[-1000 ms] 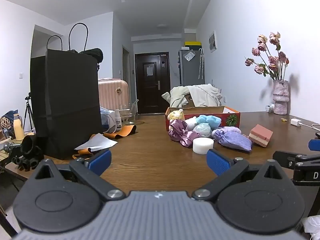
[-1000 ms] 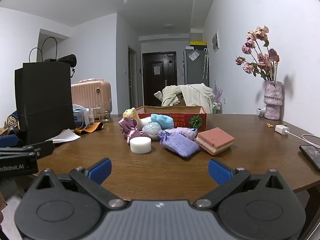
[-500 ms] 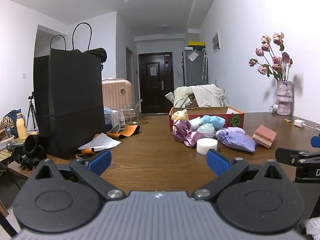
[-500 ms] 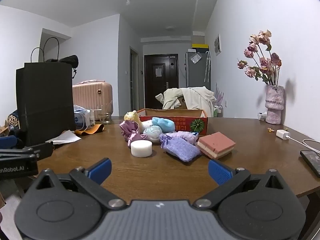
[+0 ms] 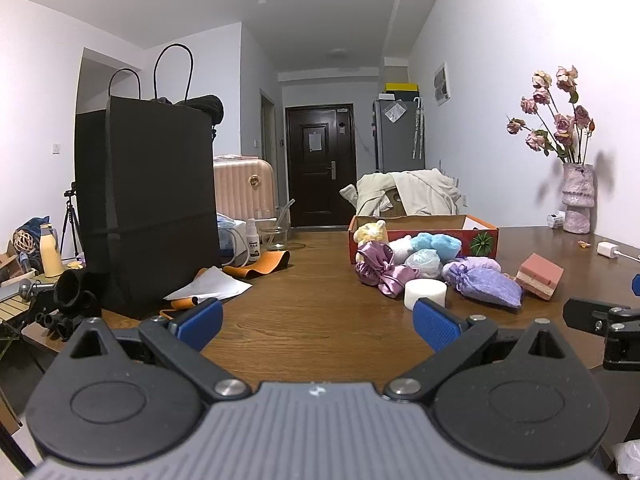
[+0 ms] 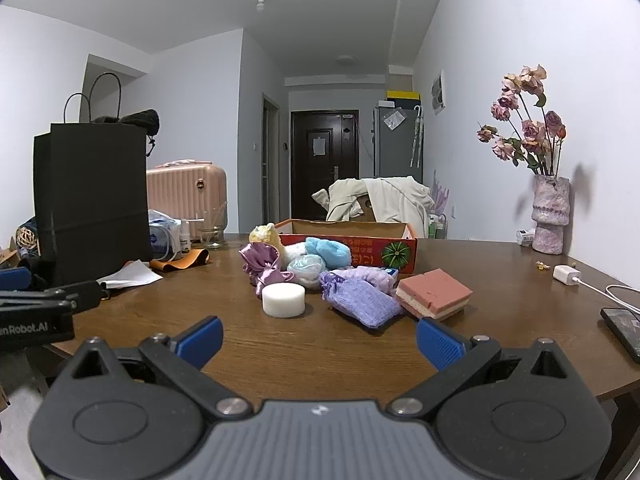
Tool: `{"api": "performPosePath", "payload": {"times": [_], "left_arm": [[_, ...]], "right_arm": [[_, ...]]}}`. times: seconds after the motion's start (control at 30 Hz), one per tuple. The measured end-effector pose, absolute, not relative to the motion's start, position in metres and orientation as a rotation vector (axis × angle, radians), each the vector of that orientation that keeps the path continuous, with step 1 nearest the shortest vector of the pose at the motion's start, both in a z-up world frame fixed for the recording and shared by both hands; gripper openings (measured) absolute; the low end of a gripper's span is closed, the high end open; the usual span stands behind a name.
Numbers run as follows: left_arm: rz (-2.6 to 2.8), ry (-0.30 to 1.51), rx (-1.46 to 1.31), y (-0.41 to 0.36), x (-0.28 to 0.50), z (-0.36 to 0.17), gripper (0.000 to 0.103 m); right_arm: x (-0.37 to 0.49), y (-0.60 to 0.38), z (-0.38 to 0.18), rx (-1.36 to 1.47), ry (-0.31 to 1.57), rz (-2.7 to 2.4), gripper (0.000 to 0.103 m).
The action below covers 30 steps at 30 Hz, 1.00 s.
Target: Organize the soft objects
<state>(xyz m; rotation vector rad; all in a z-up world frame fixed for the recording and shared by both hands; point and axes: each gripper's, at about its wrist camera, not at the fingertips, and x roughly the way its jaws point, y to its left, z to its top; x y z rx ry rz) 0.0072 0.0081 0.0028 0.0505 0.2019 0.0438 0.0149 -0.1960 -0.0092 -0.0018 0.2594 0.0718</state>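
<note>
- On the brown tabletop [image 6: 320, 344], a heap of soft things lies in front of a red cardboard box [image 6: 360, 246]: a white foam puck [image 6: 283, 299], a lavender drawstring pouch [image 6: 360, 304], a pink-and-cream layered sponge [image 6: 434, 292], a shiny purple satin pouch [image 6: 262, 262], a pale blue plush piece [image 6: 328, 251] and a yellow plush toy [image 6: 266, 235].
- None of it is inside the box as far as these views show, so the sorting looks barely begun.
- Left gripper [image 5: 318, 320] hovers near the table's front edge, its blue fingers [image 5: 200, 322] spread wide and released, holding nothing.
- Right gripper [image 6: 318, 338] hovers just short of the heap, fingers [image 6: 438, 342] likewise parted and empty, roughly in line with the foam puck and lavender pouch.
- Risk, as I judge it: the items touch and overlap, so closing on one may drag or tip a neighbour; the lavender pouch leans against the sponge.
- Soft fabric may bunch or slip out of a shallow pinch, and the satin looks slick.
- A low approach could shove the puck forward instead of straddling it.
- Off to the right, a phone [image 6: 624, 330] and a white charger [image 6: 566, 272] with its cable sit well apart from the heap, yet a wide swing could catch them.
- The tall black paper bag [image 5: 148, 204] stands close on the left gripper's side and could be knocked.
</note>
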Motion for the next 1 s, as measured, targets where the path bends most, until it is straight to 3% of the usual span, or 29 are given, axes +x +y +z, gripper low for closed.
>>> {"api": "performPosePath", "payload": {"times": [1.0], "left_arm": [[0.044, 0.213, 0.057, 0.0093, 0.0094, 0.0030, 0.103]], "right_arm": [[0.0166, -0.1949, -0.0106, -0.005, 0.266, 0.069, 0.103]]}}
